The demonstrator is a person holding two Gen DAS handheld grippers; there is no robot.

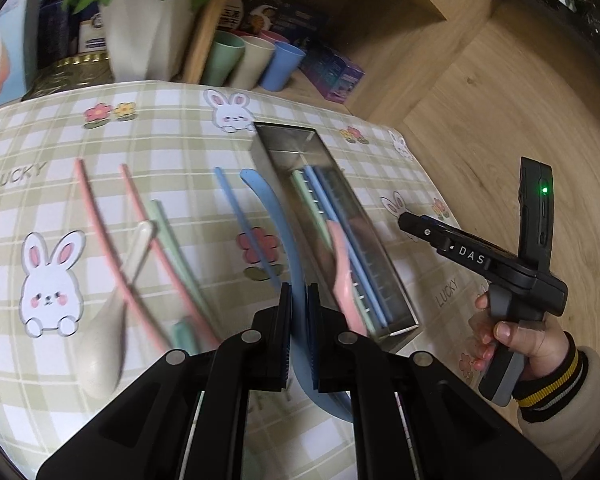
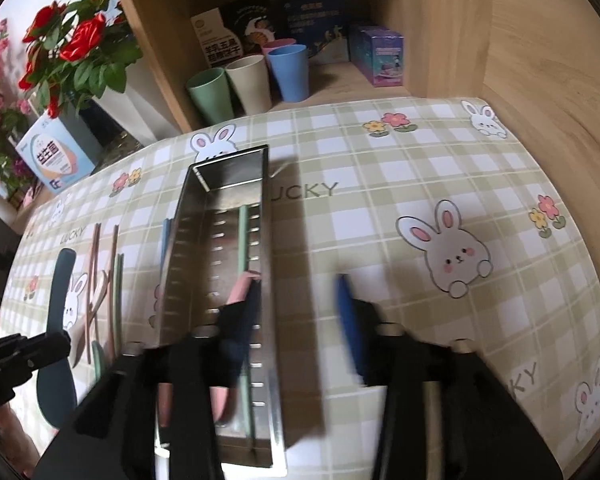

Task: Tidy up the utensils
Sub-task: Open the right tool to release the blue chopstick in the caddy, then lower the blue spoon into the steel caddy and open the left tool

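I have the left gripper (image 1: 299, 312) clamped on the handle of the blue spoon (image 1: 278, 216), lifted just left of the metal tray (image 1: 364, 236), while my right gripper (image 2: 300, 312) stands with its jaws apart and empty over the tray's near end, where the pink spoon (image 1: 342, 264) already lies among the green and blue chopsticks. I judge the step in hand is carrying the blue spoon to the tray. The spoon's long axis runs near to far, its handle tip pointing away, roughly parallel to the tray, so next I need a short shift right and a lowering, then release.
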